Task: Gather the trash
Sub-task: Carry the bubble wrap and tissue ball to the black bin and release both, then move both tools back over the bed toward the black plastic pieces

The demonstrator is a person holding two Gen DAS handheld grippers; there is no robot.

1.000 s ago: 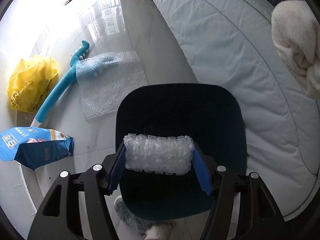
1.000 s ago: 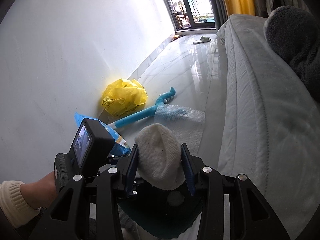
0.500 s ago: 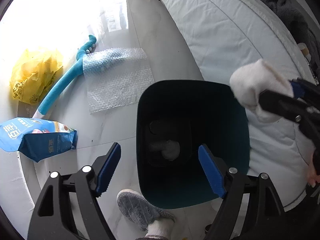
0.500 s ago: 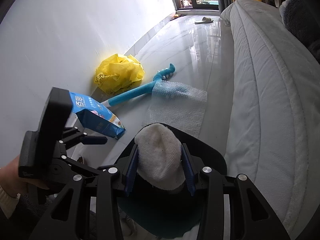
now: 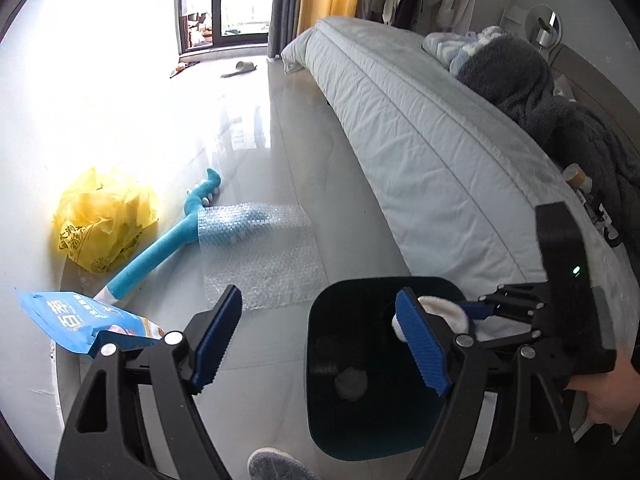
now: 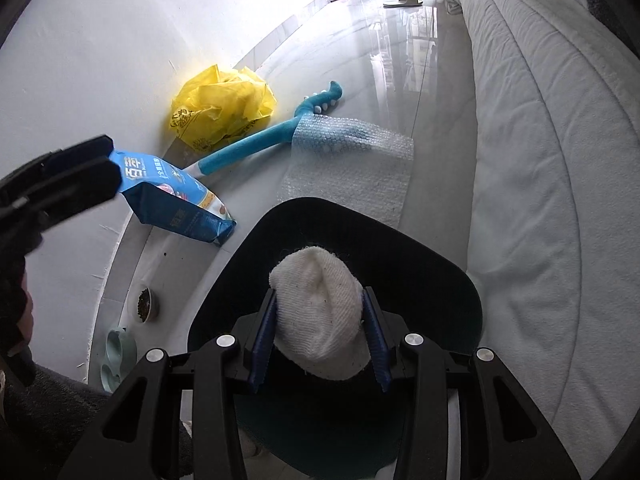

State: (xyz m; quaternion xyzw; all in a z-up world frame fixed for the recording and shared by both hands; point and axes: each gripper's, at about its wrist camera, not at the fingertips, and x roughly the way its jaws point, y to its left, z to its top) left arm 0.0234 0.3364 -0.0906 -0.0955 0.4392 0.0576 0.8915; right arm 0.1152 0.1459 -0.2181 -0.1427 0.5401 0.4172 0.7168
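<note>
Starting at the wall, a crumpled yellow plastic bag [image 5: 106, 226], a blue food pouch [image 5: 86, 326] and a teal plush toy [image 5: 168, 248] under clear bubble wrap [image 5: 260, 254] lie on the tile. Next, the left gripper [image 5: 316, 340] gapes wide, empty. Over the dark teal bin [image 6: 448, 280], the right gripper [image 6: 320, 334] clamps a white knitted sock [image 6: 320, 312].

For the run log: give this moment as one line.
left gripper: open, empty | right gripper: shut on white sock | sock over trash bin | bubble wrap: on floor
</note>
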